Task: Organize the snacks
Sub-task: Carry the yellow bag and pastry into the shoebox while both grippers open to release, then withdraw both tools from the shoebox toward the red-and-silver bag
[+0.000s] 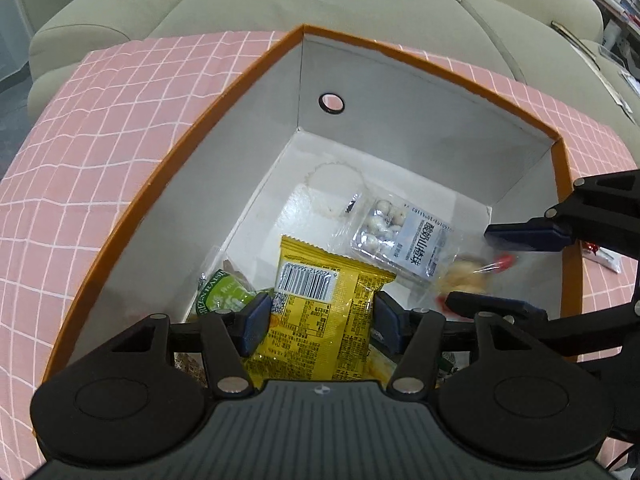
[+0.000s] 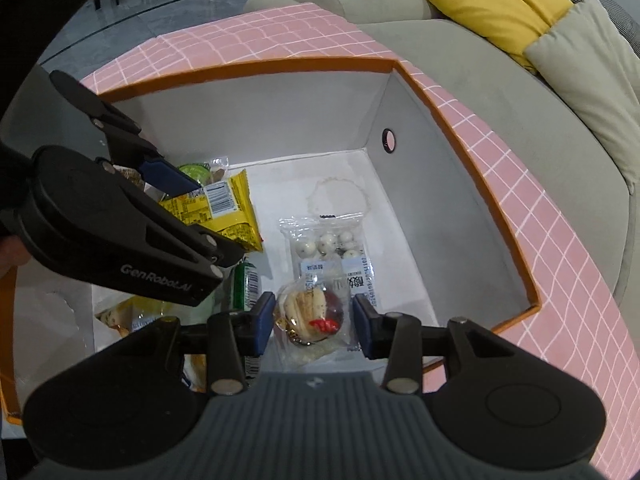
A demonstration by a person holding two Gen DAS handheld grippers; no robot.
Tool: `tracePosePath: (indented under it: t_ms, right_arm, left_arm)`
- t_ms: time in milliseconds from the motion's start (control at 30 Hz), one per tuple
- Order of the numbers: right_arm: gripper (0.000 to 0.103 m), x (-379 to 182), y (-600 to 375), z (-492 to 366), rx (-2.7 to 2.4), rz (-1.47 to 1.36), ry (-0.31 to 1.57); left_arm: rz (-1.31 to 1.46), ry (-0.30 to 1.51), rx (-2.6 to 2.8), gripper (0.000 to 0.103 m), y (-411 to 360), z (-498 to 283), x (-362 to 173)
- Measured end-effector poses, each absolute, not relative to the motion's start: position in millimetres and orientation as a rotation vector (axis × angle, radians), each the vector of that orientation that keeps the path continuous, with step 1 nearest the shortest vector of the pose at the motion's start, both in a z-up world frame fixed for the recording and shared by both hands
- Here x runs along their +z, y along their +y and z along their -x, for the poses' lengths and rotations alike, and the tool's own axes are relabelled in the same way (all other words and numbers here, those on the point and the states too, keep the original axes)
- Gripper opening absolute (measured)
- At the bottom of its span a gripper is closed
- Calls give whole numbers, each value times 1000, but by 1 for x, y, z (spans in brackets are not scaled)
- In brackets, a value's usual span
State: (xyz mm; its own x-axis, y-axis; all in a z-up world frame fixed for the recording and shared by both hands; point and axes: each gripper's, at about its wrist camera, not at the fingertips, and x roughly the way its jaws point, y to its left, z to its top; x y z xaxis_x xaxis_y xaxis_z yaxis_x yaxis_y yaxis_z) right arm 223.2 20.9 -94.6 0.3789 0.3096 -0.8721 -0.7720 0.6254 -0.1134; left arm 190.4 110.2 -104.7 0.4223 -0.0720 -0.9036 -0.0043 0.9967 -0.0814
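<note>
Snacks lie loose on the white floor of an open box (image 1: 420, 92) with an orange rim, which stands on a pink checked cloth (image 1: 100, 152) in front of a grey-green sofa (image 1: 320, 4). Your left gripper (image 1: 322, 318) reaches down into the box with its blue pads on either side of a yellow packet (image 1: 320, 304); the pads sit at the packet's edges, but you cannot tell from either view whether they press it or merely flank it. Beside that packet, against the box wall, lies a green packet (image 1: 224, 296). Your right gripper (image 2: 314, 322) is also inside the box, jaws spread wide, with a clear wrapper of biscuits (image 2: 310, 312) lying between the pads; gaps show on both sides, so it grips nothing. Just beyond that wrapper lies a clear bag of white round sweets (image 2: 332, 246), touching or overlapping it. Under the left gripper, the right wrist view shows a second green packet (image 2: 244, 284) and a pale yellow packet (image 2: 128, 316) on the box floor. A round hole (image 2: 389, 141) pierces one box wall. A yellow cushion (image 2: 492, 4) rests on the sofa.
</note>
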Motion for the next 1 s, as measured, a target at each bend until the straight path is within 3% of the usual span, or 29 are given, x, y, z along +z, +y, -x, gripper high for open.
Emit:
tracePosePath:
  t_ms: [333,433,1000]
  right_arm:
    - [75,-69,9,-209,696,506,864]
    - [80,-57,3,-202,691,480,831]
    - [89,-6,-62,-129,541,341,561]
  left_arm:
    - [52,1069,27,83,108,-179,-78]
    - [61,1036,48,84,108,-173,-66]
    - [93,781,15,84,75,-111,11]
